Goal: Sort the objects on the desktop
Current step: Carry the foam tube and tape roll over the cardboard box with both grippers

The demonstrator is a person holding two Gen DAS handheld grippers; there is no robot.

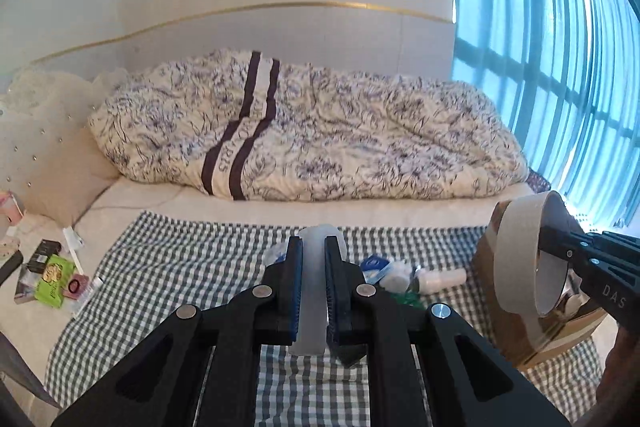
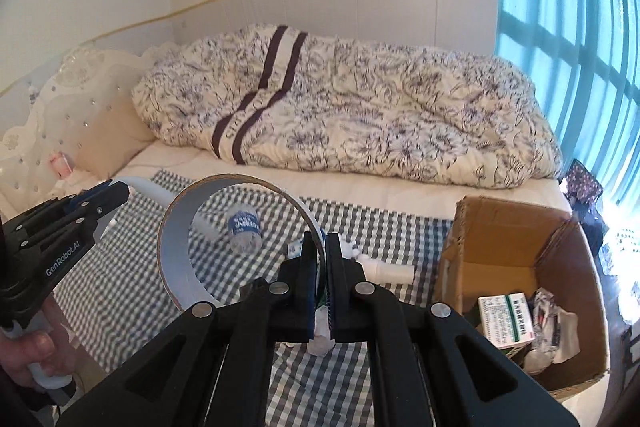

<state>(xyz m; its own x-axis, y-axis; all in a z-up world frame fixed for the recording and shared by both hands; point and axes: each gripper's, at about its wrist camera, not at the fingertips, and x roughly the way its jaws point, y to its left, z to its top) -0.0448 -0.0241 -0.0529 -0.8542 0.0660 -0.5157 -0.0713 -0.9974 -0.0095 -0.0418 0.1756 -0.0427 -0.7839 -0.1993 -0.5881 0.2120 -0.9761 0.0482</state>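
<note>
Progress looked partial: open brown cardboard box already held a green-and-white carton and wrappers, while a blue-labelled plastic bottle and a small white bottle lay left of the box on the checked cloth. Right gripper was clamped narrow on a grey tape ring, held left of the box. Left gripper was pinched on a translucent white tube.
</note>
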